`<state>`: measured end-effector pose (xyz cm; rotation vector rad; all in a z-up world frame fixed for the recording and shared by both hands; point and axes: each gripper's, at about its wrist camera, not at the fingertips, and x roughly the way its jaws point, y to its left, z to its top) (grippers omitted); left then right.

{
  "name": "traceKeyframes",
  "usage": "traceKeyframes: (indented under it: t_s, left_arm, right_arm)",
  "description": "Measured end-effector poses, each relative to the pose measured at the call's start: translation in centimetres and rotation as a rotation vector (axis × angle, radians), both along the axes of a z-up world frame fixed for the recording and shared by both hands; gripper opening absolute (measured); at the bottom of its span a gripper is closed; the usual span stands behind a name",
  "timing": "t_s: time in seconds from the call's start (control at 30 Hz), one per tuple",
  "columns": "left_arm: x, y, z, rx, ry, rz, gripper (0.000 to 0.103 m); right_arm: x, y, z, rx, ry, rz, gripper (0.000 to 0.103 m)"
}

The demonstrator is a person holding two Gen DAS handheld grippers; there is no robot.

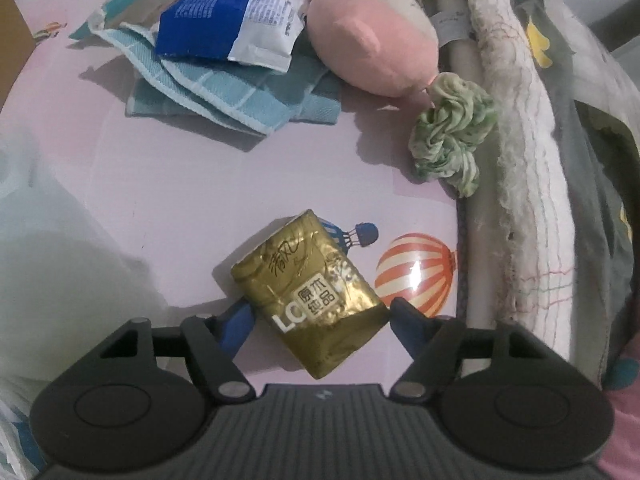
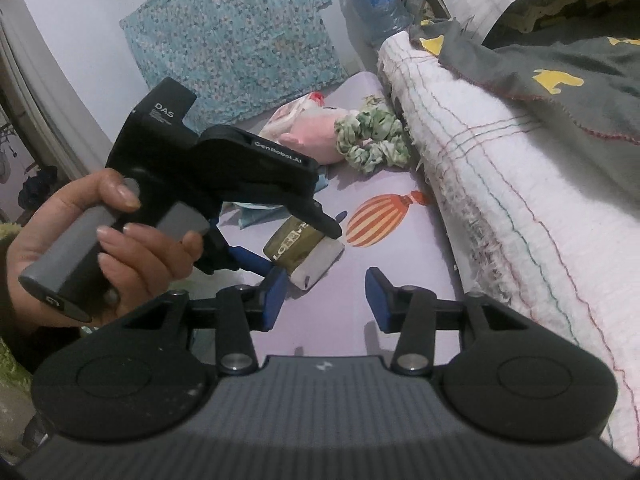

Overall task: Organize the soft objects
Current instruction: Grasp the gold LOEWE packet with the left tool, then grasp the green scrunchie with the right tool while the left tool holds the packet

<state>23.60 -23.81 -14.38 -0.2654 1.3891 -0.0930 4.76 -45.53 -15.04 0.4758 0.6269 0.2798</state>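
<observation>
Tissues [image 1: 308,292], the gold pack, lie on the pink mat [image 1: 160,184] between the left gripper's [image 1: 318,320] spread fingers, untouched as far as shows. Right gripper [image 2: 326,296] hangs part open, empty.

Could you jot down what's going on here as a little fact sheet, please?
Surface: pale pink mat printed with hot-air balloons
Left gripper: jaws straddle the crinkled gold foil tissue pack; contact unclear
Right gripper: open, nothing between the jaws
Green ruffled fabric scrunchie: lies beside the pink plush toy
Folded blue checked cloths: under a blue and white soft packet
Right edge: white fringed blanket
</observation>
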Motion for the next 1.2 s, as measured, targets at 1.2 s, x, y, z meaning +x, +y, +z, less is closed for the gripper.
traceKeyframes:
  t_s: [1.2]
  left_arm:
    - [-9.8, 17.7, 15.6, -0.222, -0.446, 0.033, 0.071]
  right_arm:
    - [21.5, 3.4, -0.5, -0.479, 0.025, 0.142, 0.043]
